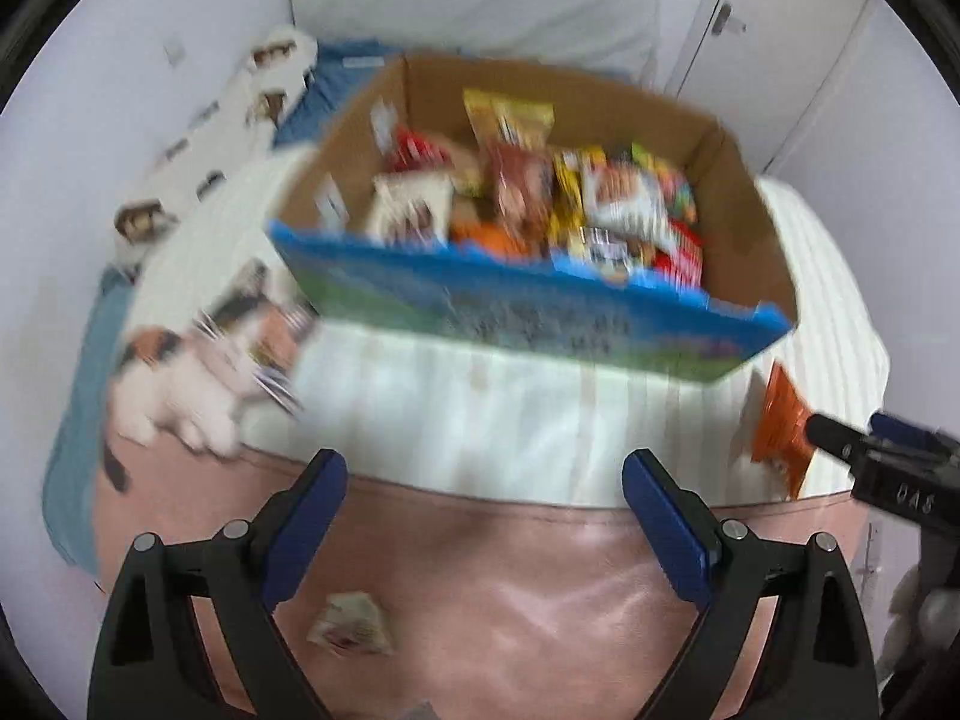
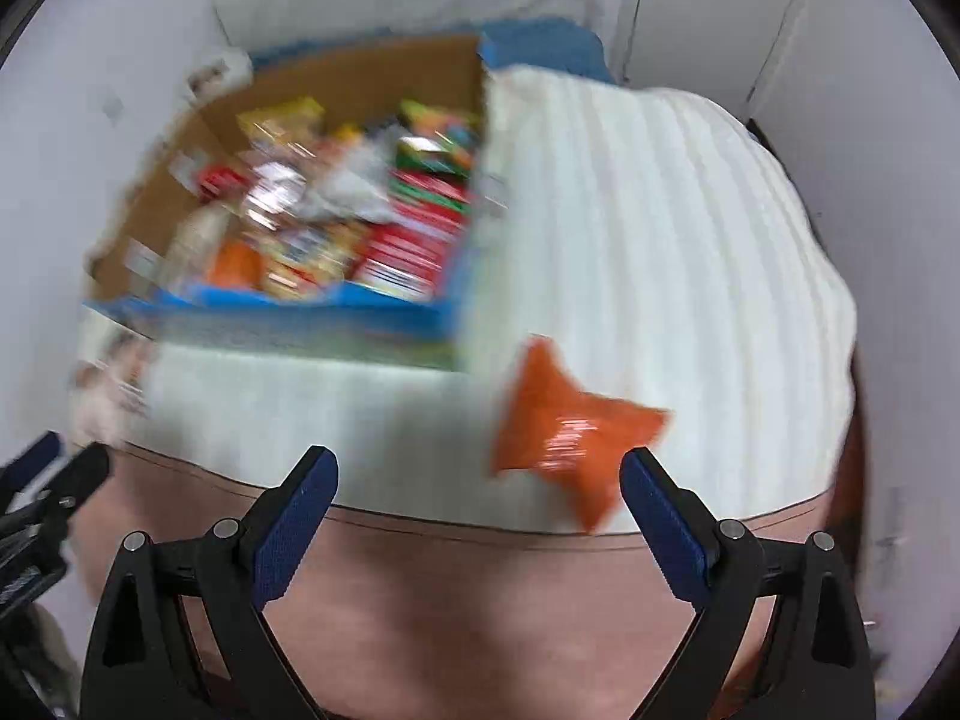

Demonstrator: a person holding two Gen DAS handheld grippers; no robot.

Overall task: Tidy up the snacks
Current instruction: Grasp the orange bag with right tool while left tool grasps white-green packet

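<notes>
A cardboard box (image 1: 744,222) with a blue printed front, full of several colourful snack packets (image 1: 540,198), stands on a white striped blanket (image 1: 480,414); it also shows in the right wrist view (image 2: 360,78). An orange snack packet (image 2: 564,426) lies on the blanket to the right of the box, just ahead of my open, empty right gripper (image 2: 480,474); in the left wrist view the packet (image 1: 780,420) lies at the right. My left gripper (image 1: 483,474) is open and empty, in front of the box. A small pale packet (image 1: 351,624) lies on the pink sheet below it.
A calico cat plush (image 1: 180,384) lies left of the box. The bed has a pink sheet (image 1: 510,570), a blue cover (image 1: 78,396) and a patterned pillow (image 1: 204,138). White walls and a door (image 1: 774,36) are behind. Both views are motion-blurred.
</notes>
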